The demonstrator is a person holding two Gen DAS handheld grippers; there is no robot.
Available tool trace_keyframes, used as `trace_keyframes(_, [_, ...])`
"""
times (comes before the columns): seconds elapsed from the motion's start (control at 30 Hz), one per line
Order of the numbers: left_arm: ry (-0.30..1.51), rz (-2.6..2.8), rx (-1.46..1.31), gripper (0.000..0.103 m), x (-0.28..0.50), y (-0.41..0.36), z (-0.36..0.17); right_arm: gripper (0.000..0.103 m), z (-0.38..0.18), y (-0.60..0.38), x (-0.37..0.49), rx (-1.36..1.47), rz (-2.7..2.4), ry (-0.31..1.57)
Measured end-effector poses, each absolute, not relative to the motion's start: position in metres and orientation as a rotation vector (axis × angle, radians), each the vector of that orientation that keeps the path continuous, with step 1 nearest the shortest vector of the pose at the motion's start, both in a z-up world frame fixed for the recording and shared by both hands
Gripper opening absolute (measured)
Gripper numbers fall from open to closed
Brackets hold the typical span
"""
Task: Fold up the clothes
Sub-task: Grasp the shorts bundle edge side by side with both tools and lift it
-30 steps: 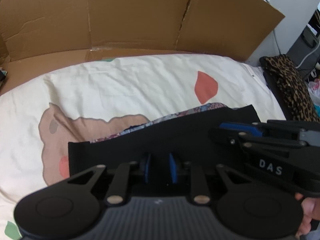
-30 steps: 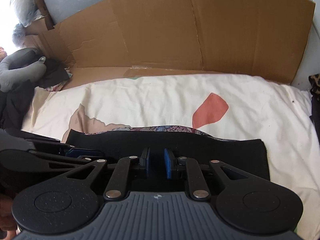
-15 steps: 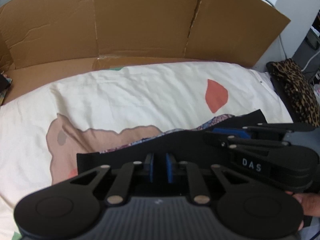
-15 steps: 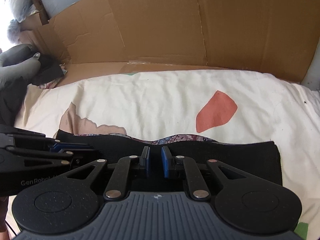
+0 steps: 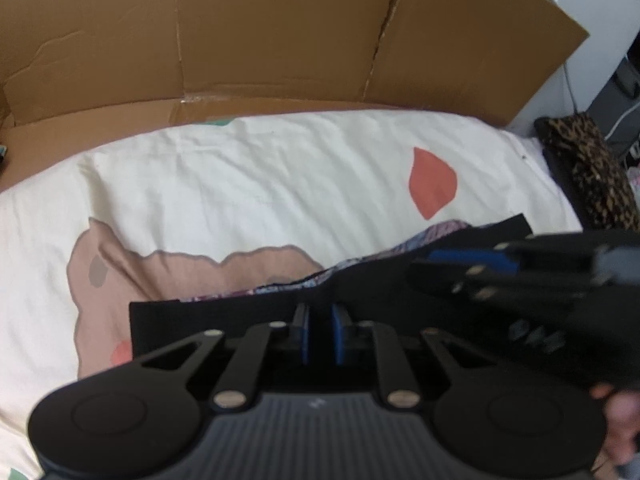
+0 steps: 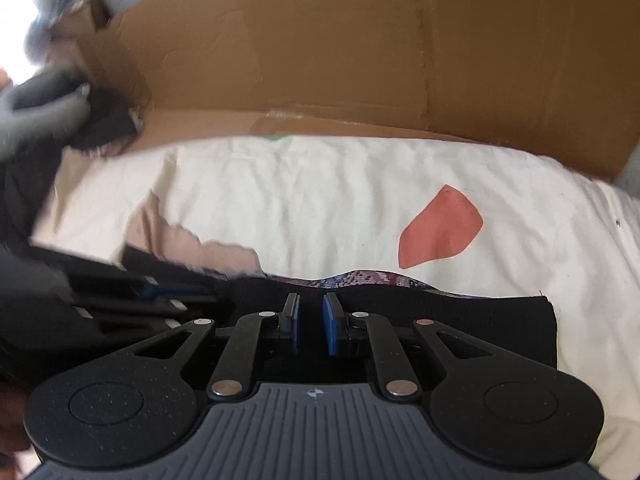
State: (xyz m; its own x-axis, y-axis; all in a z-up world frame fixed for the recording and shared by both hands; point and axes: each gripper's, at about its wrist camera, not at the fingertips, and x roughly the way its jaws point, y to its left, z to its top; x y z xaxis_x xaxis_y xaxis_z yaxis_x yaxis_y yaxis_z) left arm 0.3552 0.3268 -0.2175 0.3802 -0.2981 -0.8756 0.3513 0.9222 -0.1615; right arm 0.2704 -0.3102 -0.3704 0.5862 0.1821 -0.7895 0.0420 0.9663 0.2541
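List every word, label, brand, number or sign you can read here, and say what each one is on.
Nothing here can be read.
Pale letters on the side of the right gripper, left wrist view: too blurred to read.
Small pale emblem on the right gripper's ribbed grey body: a mark, too small to make out.
Cardboard, bedsheet, black garment: no lettering shows.

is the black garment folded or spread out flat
Folded: the black garment lies as a narrow band on the bedsheet, patterned lining peeking along its far edge.
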Motion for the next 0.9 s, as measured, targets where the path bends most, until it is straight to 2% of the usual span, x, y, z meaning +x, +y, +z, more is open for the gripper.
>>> trace_keyframes(0.27, [1.133,-0.4,0.047,0.013,0.361,0.325,-0.216,0.021,-0.356,-0.316,0.23,0.186,0.098,0.892])
trace_keyframes(0.33, [1.139,-0.385,-0.003,0.013,0.362,0.331,-0.21,0.032,-0.358,-0.313,0.222,0.155,0.114,0.891])
trace_keyframes(0.37, [1.13,-0.381,-0.01,0.013,0.36,0.333,-0.205,0.033,-0.36,-0.312,0.219,0.144,0.123,0.895])
trace_keyframes(0.6, [1.07,-0.456,0.01,0.014,0.331,0.329,-0.184,0.034,-0.376,-0.311,0.215,0.131,0.126,0.901])
trace_keyframes(0.8, [1.088,-0.492,0.1,0.018,0.323,0.314,-0.207,0.035,-0.392,-0.312,0.219,0.146,0.121,0.913])
trace_keyframes(0.9, [1.079,-0.509,0.121,0.016,0.326,0.315,-0.217,0.035,-0.399,-0.307,0.216,0.109,0.129,0.897])
